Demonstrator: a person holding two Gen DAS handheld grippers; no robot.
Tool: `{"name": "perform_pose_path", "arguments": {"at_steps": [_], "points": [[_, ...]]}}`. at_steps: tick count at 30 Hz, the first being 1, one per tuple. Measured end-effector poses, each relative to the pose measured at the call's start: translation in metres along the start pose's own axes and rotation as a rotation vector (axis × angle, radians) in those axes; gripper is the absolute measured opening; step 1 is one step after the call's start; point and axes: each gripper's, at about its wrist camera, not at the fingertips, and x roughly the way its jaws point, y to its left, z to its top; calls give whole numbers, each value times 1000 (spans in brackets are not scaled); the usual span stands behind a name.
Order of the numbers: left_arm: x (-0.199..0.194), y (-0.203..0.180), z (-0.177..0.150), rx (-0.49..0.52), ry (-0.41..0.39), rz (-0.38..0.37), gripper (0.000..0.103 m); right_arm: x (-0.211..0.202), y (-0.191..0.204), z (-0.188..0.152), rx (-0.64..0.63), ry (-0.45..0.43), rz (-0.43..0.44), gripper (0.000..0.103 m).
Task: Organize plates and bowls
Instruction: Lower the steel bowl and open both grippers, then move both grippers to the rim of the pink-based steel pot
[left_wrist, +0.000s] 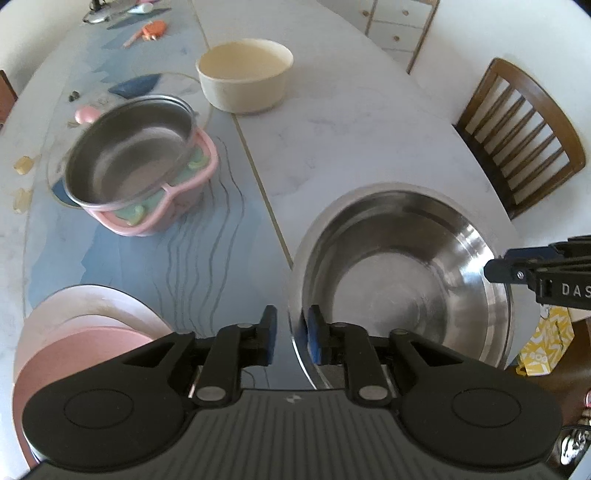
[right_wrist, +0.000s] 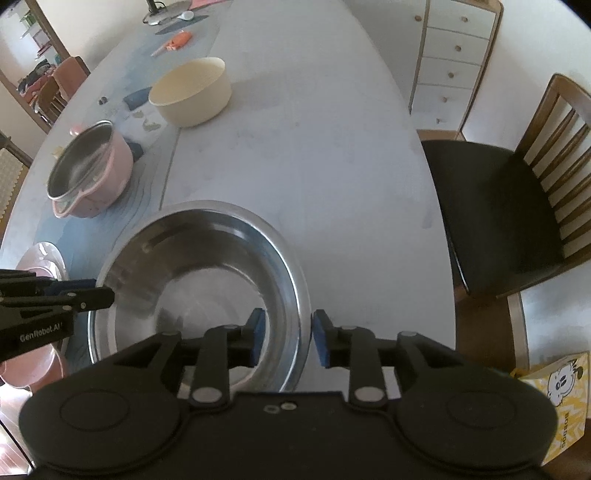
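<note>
A large steel bowl (left_wrist: 399, 280) (right_wrist: 199, 266) rests on the white table. My left gripper (left_wrist: 292, 332) straddles its left rim, one blue pad outside and one inside, with a gap showing, so it is open. My right gripper (right_wrist: 288, 334) straddles the right rim the same way, open, neither pad pressing. Each gripper's tip shows in the other view: right gripper (left_wrist: 491, 269), left gripper (right_wrist: 107, 295). A smaller steel bowl (left_wrist: 129, 155) (right_wrist: 81, 162) sits nested in a pink bowl (left_wrist: 162, 214). A cream bowl (left_wrist: 245, 74) (right_wrist: 190, 92) stands farther back. Pink plates (left_wrist: 81, 332) (right_wrist: 38, 258) are stacked at the near left.
A blue patterned mat (left_wrist: 192, 258) covers the table's left side. A wooden chair (left_wrist: 517, 140) (right_wrist: 498, 206) stands at the right edge, a white drawer unit (right_wrist: 458, 55) behind it. A yellow box (right_wrist: 561, 398) sits low at the right. Small orange items (left_wrist: 151, 31) lie at the far end.
</note>
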Motion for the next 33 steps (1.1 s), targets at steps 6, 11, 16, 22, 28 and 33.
{"name": "perform_pose_path", "arguments": {"at_steps": [6, 11, 16, 22, 28, 33], "points": [[-17, 4, -1, 2, -52, 10, 30, -19, 3, 3, -10, -45, 18, 38], [-36, 8, -3, -1, -96, 4, 30, -37, 13, 5, -39, -79, 59, 49], [-60, 13, -3, 2, -162, 5, 30, -52, 32, 8, -94, -112, 100, 60], [-87, 23, -7, -13, -256, 17, 64, -63, 51, 16, -133, -143, 141, 65], [-105, 36, -6, -41, -313, 19, 71, -70, 70, 30, -175, -170, 165, 72], [-109, 55, 0, -96, -346, 25, 76, -70, 90, 46, -228, -200, 182, 84]]}}
